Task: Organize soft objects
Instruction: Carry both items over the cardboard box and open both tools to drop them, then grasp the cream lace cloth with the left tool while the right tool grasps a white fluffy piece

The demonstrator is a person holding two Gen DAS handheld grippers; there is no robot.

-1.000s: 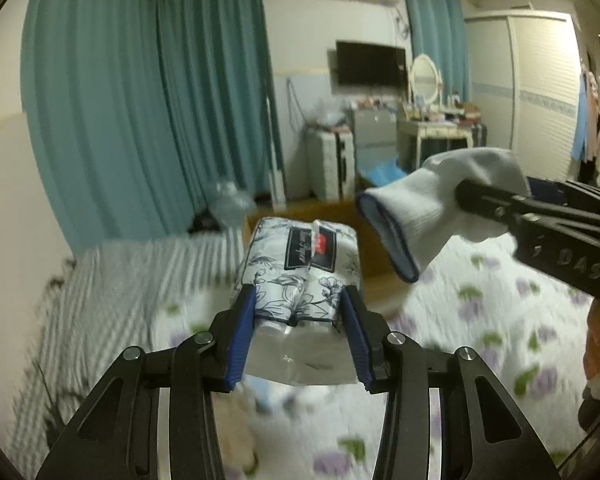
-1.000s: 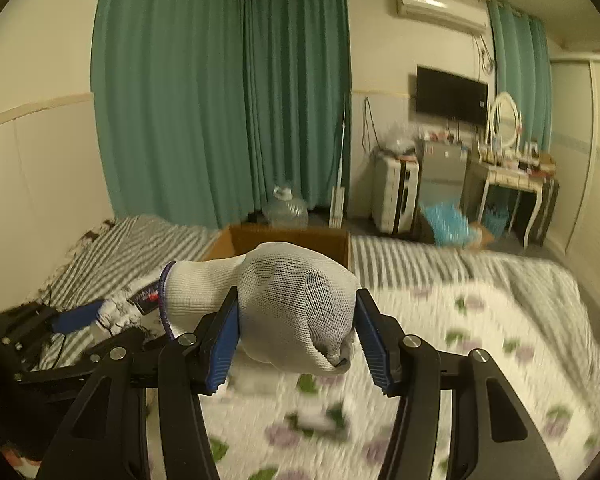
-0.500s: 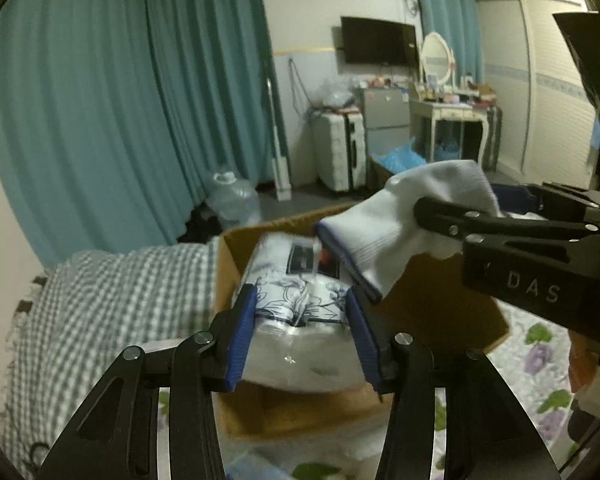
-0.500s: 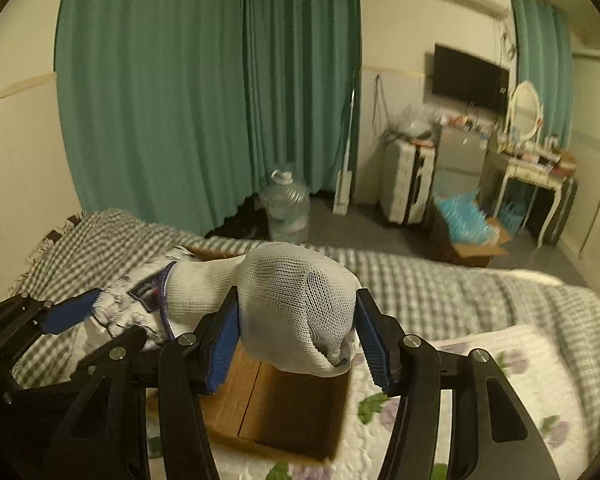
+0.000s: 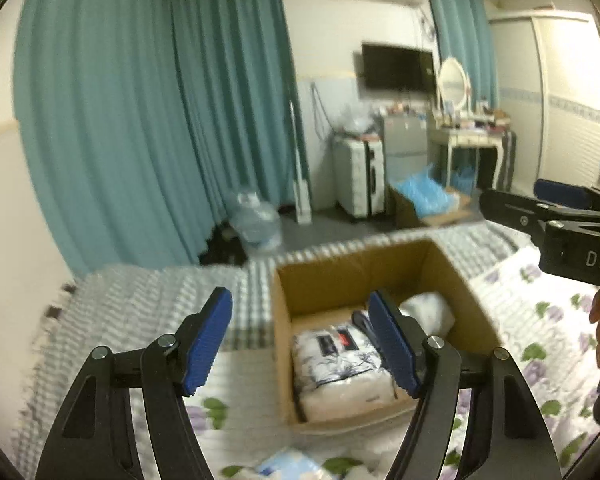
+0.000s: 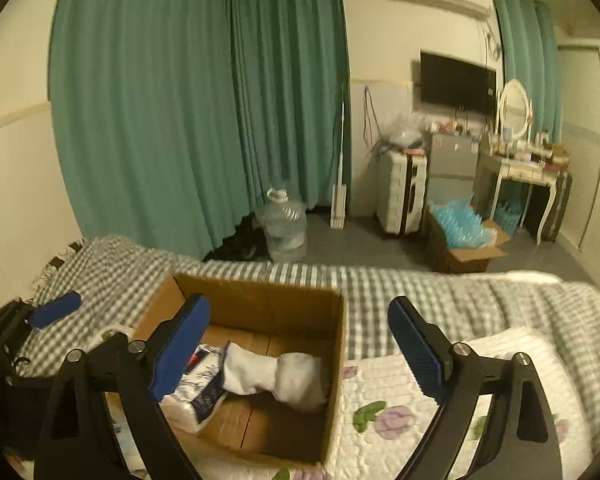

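An open cardboard box [image 5: 364,268] [image 6: 260,300] stands on the bed. Inside lie a floral tissue pack [image 5: 340,364] [image 6: 196,392] and a white sock [image 6: 276,372] [image 5: 428,308]. My left gripper [image 5: 304,344] is open and empty above the box's left side. My right gripper [image 6: 300,340] is open and empty above the box's right wall. The right gripper also shows at the right edge of the left wrist view [image 5: 540,208]; the left one shows at the left edge of the right wrist view [image 6: 40,316].
The bed has a checked blanket [image 6: 440,296] and a floral quilt [image 6: 400,412]. A blue-white packet [image 5: 288,466] lies on the quilt in front of the box. Beyond the bed are teal curtains [image 6: 204,100], a water jug [image 6: 284,228], a suitcase and a dresser.
Both grippers opened over the box. The tissue pack and the sock left the jaws and now lie inside the box. Both grippers pulled back and up a little.
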